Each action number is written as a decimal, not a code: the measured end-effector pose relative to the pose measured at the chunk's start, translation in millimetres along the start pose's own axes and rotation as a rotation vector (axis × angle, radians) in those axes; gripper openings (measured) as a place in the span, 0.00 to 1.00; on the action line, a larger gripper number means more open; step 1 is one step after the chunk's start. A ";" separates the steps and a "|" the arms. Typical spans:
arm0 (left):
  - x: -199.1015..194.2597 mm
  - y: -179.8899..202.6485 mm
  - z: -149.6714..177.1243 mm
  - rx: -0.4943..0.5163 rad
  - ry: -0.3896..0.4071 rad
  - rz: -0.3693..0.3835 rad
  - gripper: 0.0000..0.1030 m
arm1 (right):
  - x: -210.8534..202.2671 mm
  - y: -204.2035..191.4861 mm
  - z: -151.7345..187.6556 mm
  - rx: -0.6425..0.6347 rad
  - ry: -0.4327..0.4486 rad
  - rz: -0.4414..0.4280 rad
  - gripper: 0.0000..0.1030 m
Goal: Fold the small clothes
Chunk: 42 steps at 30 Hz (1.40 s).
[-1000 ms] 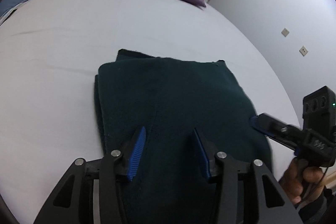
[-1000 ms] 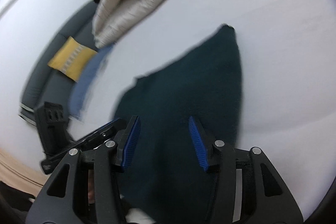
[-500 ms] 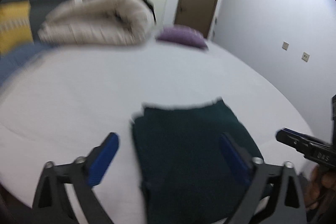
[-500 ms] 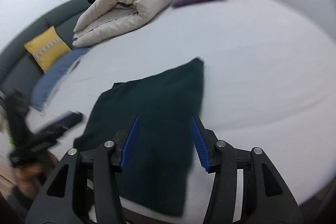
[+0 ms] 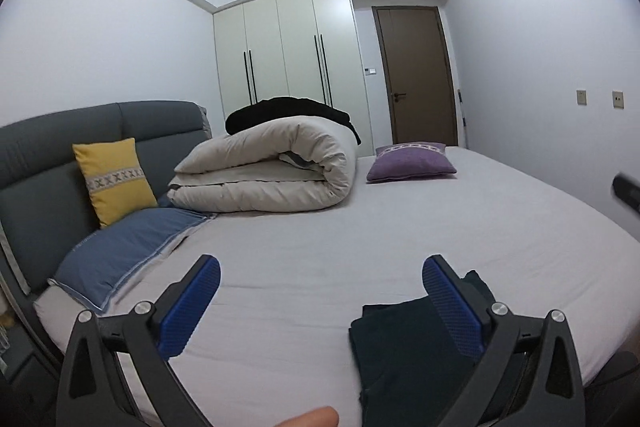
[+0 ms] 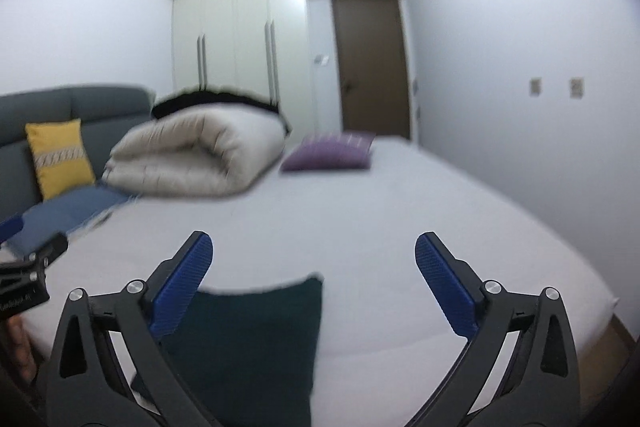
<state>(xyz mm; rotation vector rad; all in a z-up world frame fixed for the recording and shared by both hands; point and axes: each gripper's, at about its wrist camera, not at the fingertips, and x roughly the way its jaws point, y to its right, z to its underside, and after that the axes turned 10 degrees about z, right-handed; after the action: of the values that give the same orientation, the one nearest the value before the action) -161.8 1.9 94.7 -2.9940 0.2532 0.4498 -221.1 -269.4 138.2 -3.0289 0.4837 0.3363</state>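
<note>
On the bed [image 5: 400, 227], folded dark garment [image 5: 404, 347] below right gripper [image 6: 312, 291], untouched

Folded dark garment [image 5: 404, 343] cut off at bottom edge, right wrist view motion-blurred, fingertip [image 5: 316, 419] cropped

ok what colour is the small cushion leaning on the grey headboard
Yellow, with a pale patterned band across it: the small yellow cushion shows sharpest in the left wrist view.

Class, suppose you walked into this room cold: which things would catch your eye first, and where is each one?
Probably the big rolled cream duvet at the far side of the bed, with a yellow cushion against the grey headboard on the left. Nearer, a folded dark green garment lies at the bed's near edge.
</note>
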 end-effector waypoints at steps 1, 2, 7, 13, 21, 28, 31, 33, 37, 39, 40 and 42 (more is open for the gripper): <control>-0.1 -0.9 -1.2 -0.007 -0.007 0.006 1.00 | -8.2 1.1 -8.6 0.002 0.017 -0.003 1.00; 1.8 -3.3 -3.1 -0.027 -0.027 0.021 1.00 | -11.3 1.2 -13.0 -0.002 0.022 -0.010 1.00; 26.4 -9.2 11.3 -0.113 -0.203 0.040 1.00 | -22.2 -5.9 -25.7 -0.049 -0.033 -0.032 1.00; 57.8 -10.7 48.1 -0.190 -0.440 0.068 1.00 | 0.3 -16.1 -11.0 -0.091 -0.316 -0.009 1.00; 57.1 4.2 73.5 -0.180 -0.502 0.081 1.00 | 45.8 -11.4 34.9 -0.038 -0.617 0.034 1.00; 68.4 3.3 83.7 -0.182 -0.537 0.078 1.00 | 64.8 -27.4 68.4 -0.070 -0.644 0.035 1.00; 70.4 2.6 88.3 -0.184 -0.548 0.074 1.00 | 70.1 -26.8 73.6 -0.076 -0.657 0.032 1.00; 71.2 2.4 91.7 -0.189 -0.557 0.078 1.00 | 68.9 -25.1 77.9 -0.080 -0.664 0.032 1.00; 71.9 2.3 93.6 -0.190 -0.562 0.082 1.00 | 69.9 -28.4 81.0 -0.094 -0.667 0.029 1.00; 72.0 2.1 94.0 -0.189 -0.563 0.085 1.00 | 70.3 -28.6 80.5 -0.097 -0.670 0.023 1.00; 72.0 2.4 94.0 -0.189 -0.564 0.084 1.00 | 69.5 -30.4 80.7 -0.101 -0.671 0.022 1.00; 72.2 1.9 94.7 -0.191 -0.567 0.085 1.00 | 70.0 -32.7 82.5 -0.109 -0.674 0.017 1.00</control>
<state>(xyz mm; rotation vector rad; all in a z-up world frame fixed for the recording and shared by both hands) -120.8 1.3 -17.2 -2.8745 0.2957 1.3602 -162.9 -252.1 42.9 -2.7487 0.4355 1.3466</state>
